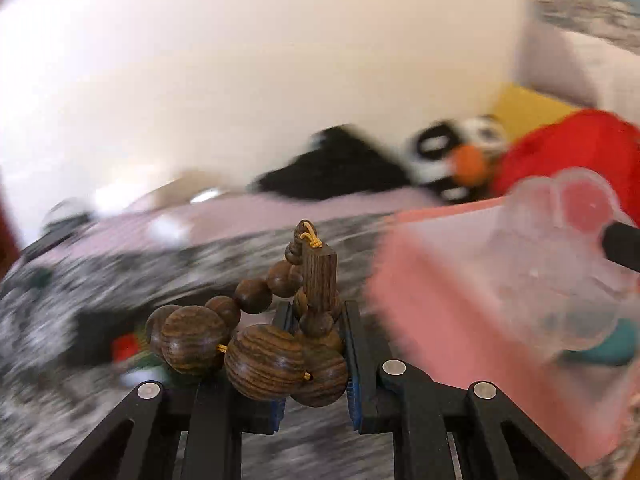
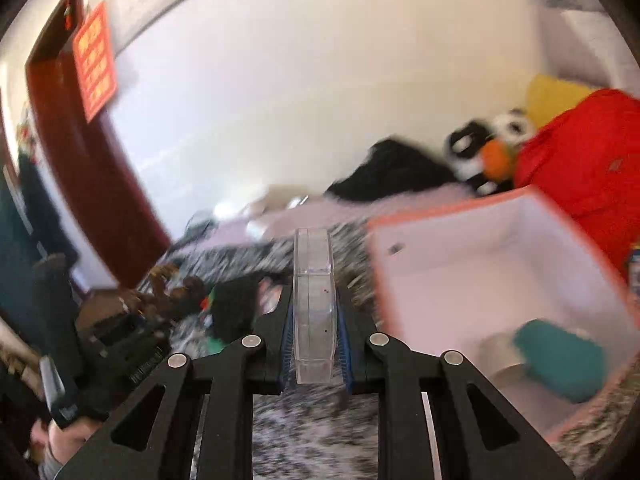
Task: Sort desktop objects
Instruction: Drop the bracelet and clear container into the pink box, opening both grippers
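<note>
Left tool (image 1: 316,312) clamped on a string of brown wooden beads (image 1: 256,332); bead loop spilling to the left of the fingers, a squared wooden pendant (image 1: 319,280) standing upright between them. Right tool (image 2: 314,308) clamped on a clear plastic case (image 2: 313,308), held edge-on and upright between the blue pads (image 2: 345,344). Both raised above a grey mottled tabletop (image 2: 312,416). Just right of both, a pink box (image 2: 500,256), open, white inside, with a teal object (image 2: 560,360) lying near its front corner. In the left wrist view, the clear case (image 1: 560,264) blurred in front of that box, partly screening it. Small coloured items (image 2: 216,312) scattered on the tabletop ahead, too blurred to name. Beyond, a black cloth (image 2: 392,176), a black-and-white plush toy (image 2: 488,152) and a red bag (image 2: 592,160) against a white wall (image 2: 300,100). Far left, a dark red door (image 2: 80,152).
</note>
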### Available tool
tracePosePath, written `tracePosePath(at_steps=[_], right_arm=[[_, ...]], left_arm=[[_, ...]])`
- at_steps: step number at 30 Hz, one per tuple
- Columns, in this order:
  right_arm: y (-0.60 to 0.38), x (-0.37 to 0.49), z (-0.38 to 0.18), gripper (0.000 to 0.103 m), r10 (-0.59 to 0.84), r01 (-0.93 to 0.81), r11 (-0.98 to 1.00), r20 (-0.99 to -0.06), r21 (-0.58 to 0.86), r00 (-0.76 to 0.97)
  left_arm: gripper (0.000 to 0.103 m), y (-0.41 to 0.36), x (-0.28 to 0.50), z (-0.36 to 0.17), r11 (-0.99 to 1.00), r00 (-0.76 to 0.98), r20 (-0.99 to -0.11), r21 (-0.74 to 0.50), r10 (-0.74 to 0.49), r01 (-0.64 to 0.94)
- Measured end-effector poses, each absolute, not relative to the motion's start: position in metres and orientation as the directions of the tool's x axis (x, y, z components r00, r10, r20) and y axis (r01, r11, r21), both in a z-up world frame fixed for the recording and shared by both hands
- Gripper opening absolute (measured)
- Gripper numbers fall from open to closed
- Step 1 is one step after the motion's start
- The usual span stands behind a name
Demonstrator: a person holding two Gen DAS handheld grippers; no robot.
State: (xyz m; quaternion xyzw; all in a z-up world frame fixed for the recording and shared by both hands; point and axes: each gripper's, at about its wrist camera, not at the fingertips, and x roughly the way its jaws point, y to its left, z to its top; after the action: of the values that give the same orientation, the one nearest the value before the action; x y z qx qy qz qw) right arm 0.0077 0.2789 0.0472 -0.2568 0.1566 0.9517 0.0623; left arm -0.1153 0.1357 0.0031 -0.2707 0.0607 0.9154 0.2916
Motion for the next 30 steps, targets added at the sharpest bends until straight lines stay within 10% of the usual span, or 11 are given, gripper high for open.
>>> tracePosePath(at_steps=[9, 11, 12, 14, 16, 30], right_arm=[[0.370, 0.064, 0.052, 0.021, 0.264, -0.420, -0.881, -0.508, 0.219, -0.820], [0.384, 0.065, 0.043, 0.021, 0.302, -0.465, -0.863, -0.539, 0.195, -0.786], [0.389, 0.064, 0.037, 0.022, 0.325, -0.488, -0.856, -0.556, 0.172, -0.765], [0.396, 0.063, 0.029, 0.041, 0.374, -0.531, -0.838, -0.578, 0.122, -0.725], [0.400, 0.066, 0.025, 0.090, 0.433, -0.573, -0.816, -0.571, 0.081, -0.697], [0.394, 0.078, 0.042, 0.093, 0.464, -0.576, -0.809, -0.475, 0.117, -0.748]], left_arm=[[0.025, 0.279, -0.064, 0.000, -0.670, -0.535, -0.535, -0.081, 0.654, -0.738], [0.065, 0.300, -0.060, -0.009, -0.692, -0.545, -0.571, -0.058, 0.614, -0.720], [0.102, 0.309, -0.060, -0.014, -0.717, -0.565, -0.588, -0.038, 0.579, -0.696], [0.103, 0.317, -0.056, -0.017, -0.744, -0.605, -0.572, -0.014, 0.554, -0.668], [0.103, 0.322, -0.056, -0.018, -0.739, -0.603, -0.569, -0.012, 0.559, -0.674], [0.103, 0.295, -0.061, -0.013, -0.804, -0.661, -0.569, 0.001, 0.488, -0.595]])
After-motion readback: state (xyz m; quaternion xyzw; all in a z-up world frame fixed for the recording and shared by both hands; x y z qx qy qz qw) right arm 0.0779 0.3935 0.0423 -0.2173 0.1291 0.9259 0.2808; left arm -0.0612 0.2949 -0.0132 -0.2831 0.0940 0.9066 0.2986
